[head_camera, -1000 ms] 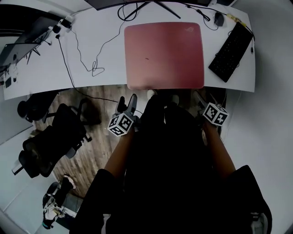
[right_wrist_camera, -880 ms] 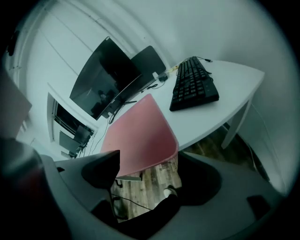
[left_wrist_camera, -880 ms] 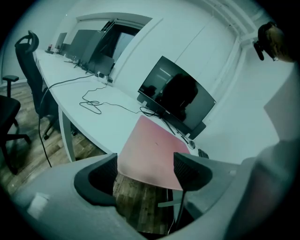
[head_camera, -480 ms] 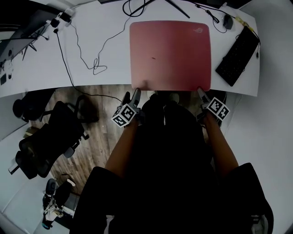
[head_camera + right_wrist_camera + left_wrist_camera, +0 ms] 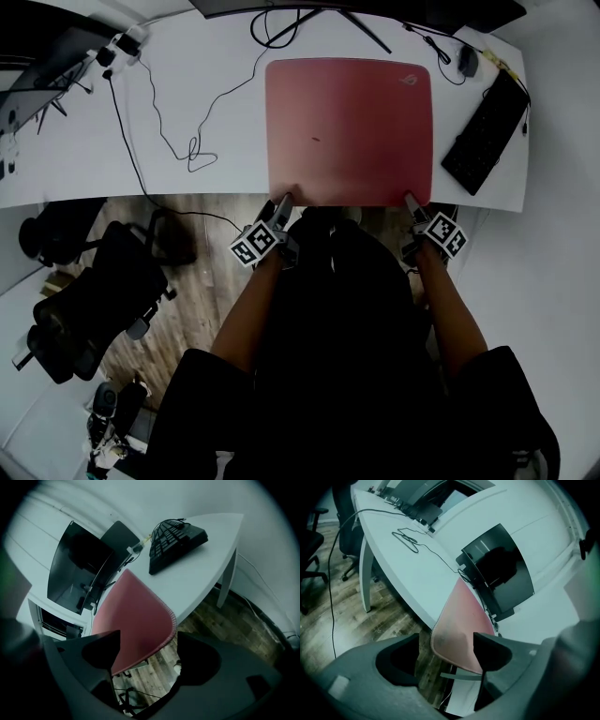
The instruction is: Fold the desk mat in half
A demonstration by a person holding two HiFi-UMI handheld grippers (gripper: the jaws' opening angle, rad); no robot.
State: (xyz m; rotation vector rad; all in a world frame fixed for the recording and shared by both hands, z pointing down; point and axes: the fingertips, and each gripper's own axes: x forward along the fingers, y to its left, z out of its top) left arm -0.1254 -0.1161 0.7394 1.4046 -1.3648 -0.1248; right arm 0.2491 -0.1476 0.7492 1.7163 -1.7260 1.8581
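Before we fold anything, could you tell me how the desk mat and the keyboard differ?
The desk mat is red and lies square on the white desk; the keyboard is black and lies slanted. The open left tongs and right tongs each straddle a near mat corner; neither is at the keyboard. Both are flat rectangles.

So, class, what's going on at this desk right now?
A person holds a gripper in each hand at a white desk, about to fold the red desk mat. The left gripper is at the mat's near left corner, the right gripper at its near right corner. Each has its jaws apart with the corner between them, not clamped. The mat lies flat and unfolded, its near corners jutting past the desk edge.
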